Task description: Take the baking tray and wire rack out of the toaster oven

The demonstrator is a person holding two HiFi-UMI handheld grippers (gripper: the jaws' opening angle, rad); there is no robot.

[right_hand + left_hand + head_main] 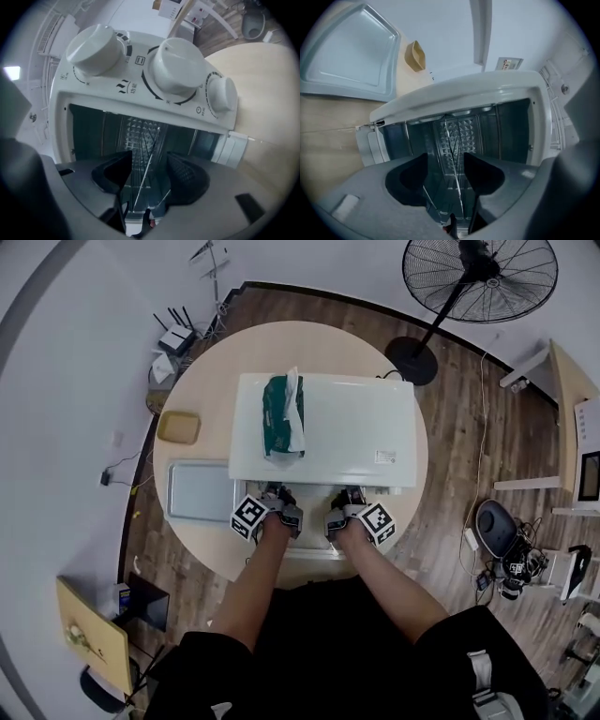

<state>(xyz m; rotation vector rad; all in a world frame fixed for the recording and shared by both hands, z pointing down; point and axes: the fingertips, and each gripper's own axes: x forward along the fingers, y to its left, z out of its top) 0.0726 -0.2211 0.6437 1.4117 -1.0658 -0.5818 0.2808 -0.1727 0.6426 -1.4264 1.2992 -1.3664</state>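
Maybe the wire rack (152, 147) jams crooked in the toaster oven (323, 427) if the left gripper (444, 158) and right gripper (149, 159), both spread now, pull unevenly.

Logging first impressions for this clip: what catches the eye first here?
The white toaster oven stands open at centre. The left gripper and right gripper sit at its mouth, fingers apart with the wire rack between them; the baking tray already lies left of it.

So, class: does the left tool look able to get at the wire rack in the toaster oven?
Probably yes: the toaster oven stands open, the left tool has its jaws apart, and the wire rack runs between them.
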